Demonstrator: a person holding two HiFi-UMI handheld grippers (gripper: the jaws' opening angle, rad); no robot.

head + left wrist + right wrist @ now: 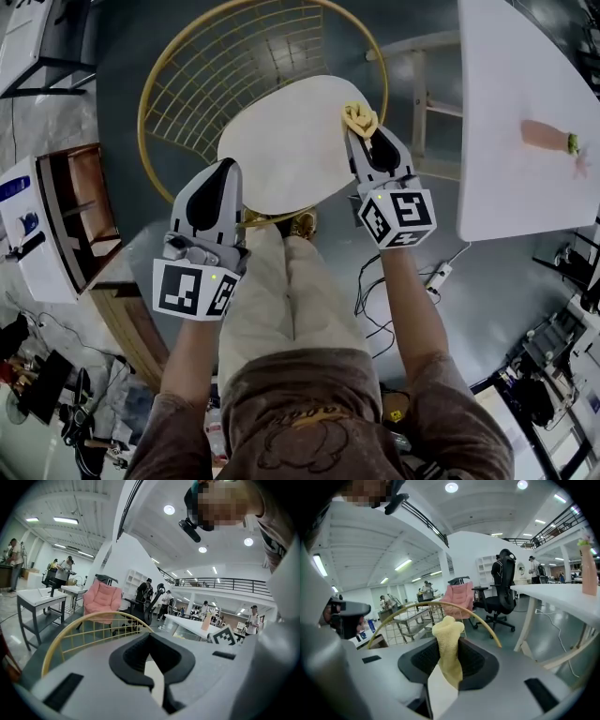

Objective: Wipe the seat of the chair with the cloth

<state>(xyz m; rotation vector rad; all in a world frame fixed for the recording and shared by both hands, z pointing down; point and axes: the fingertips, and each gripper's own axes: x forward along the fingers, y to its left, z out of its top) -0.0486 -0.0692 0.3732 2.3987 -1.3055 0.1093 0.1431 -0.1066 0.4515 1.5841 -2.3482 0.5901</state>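
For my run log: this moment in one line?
right gripper: shut on yellow cloth; left gripper: shut, empty; round white chair seat: cloth at edge

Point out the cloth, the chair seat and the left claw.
cloth (360,117): head view, on its bunched yellow end.
chair seat (281,141): head view, on the bare white middle.
left claw (226,166): head view, between its fingertips.
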